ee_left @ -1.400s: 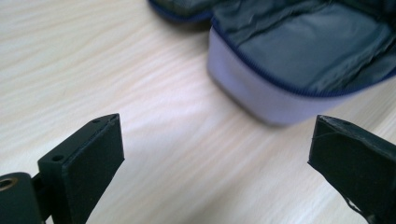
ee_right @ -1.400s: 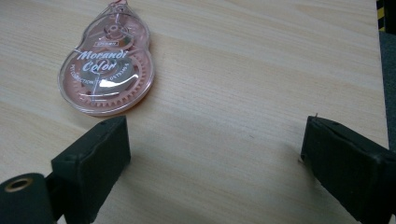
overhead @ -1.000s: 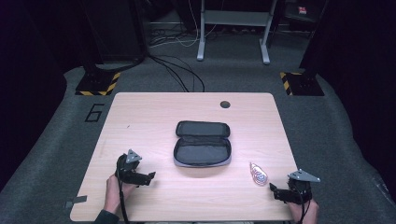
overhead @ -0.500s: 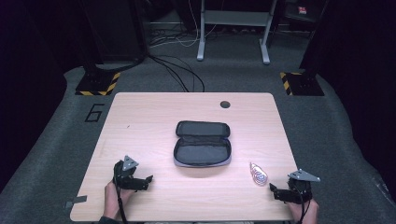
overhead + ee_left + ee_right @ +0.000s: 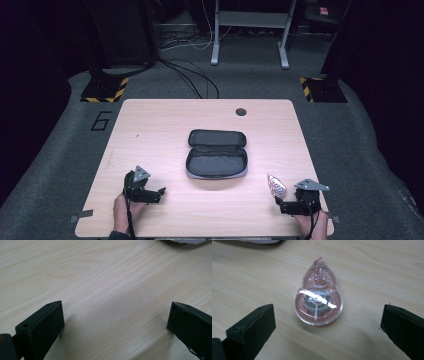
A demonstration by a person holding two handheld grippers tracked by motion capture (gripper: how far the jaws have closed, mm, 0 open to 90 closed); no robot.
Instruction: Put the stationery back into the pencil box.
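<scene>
A clear pink correction tape dispenser [image 5: 318, 297] lies flat on the wooden table [image 5: 374, 270], between the right gripper's [image 5: 327, 322] wide-apart jaws.

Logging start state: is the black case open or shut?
Open. The case lies spread flat on the table, lid back, with nothing visible inside.

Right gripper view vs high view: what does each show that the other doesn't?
Right gripper view alone: the pink toothed wheels inside the clear correction tape dispenser, lying flat ahead of its open jaws.

High view alone: the open pencil case, the left gripper, the floor's number 6.

Both: the dispenser on the wooden table, near the right gripper.
</scene>
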